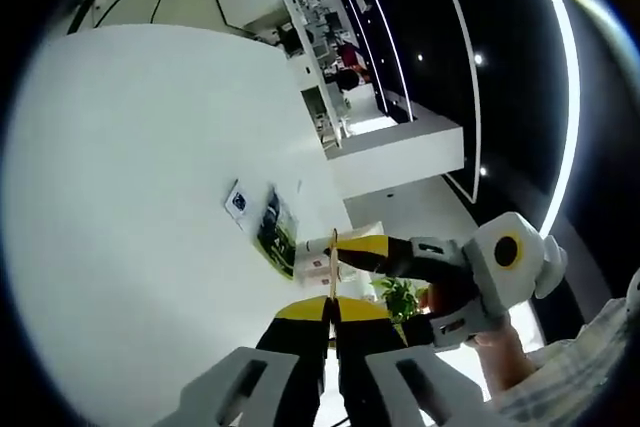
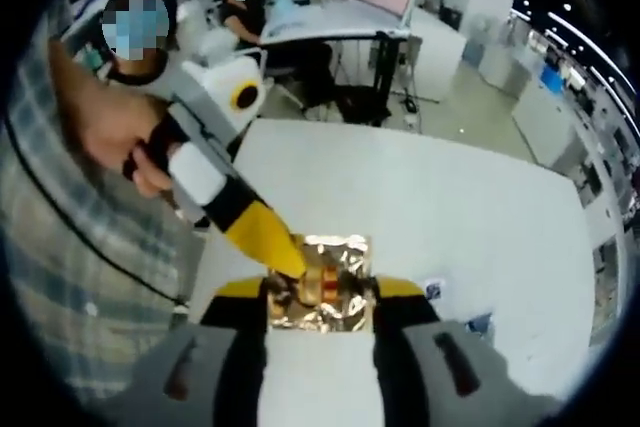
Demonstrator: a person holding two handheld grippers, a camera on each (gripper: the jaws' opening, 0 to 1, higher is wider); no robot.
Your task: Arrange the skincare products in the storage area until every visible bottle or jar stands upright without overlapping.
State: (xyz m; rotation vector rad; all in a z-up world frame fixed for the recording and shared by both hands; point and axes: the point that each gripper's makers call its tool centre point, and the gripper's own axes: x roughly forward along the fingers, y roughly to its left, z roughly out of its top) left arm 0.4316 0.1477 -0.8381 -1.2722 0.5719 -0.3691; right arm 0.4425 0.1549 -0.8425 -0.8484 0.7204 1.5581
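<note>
- Here, in the left gripper view, the left gripper (image 1: 331, 309) rises from the bottom centre, its yellow-and-black jaws pressed close with a thin flat edge pinched between them; that edge runs up to about mid-frame.
- The right gripper (image 1: 345, 257) comes in from the lower right of that view, held by a hand (image 1: 490, 342) in a plaid sleeve, its yellow tip meeting the same thin edge just above the left jaws.
- In the right gripper view, the right gripper (image 2: 320, 292) stands at bottom centre, jaws set moderately wide and closed on the sides of a gold foil packet (image 2: 322, 287), which lies between them over the white table (image 2: 480, 207).
- The left gripper (image 2: 292, 265) slants down from the upper left of this view, gripped by a hand (image 2: 115, 137), its yellow tip touching the packet's left part.
- Small printed packets (image 1: 272, 227) lie flat on the table just beyond the jaws in the left gripper view; whether any bottle or jar is among them I cannot tell.
</note>
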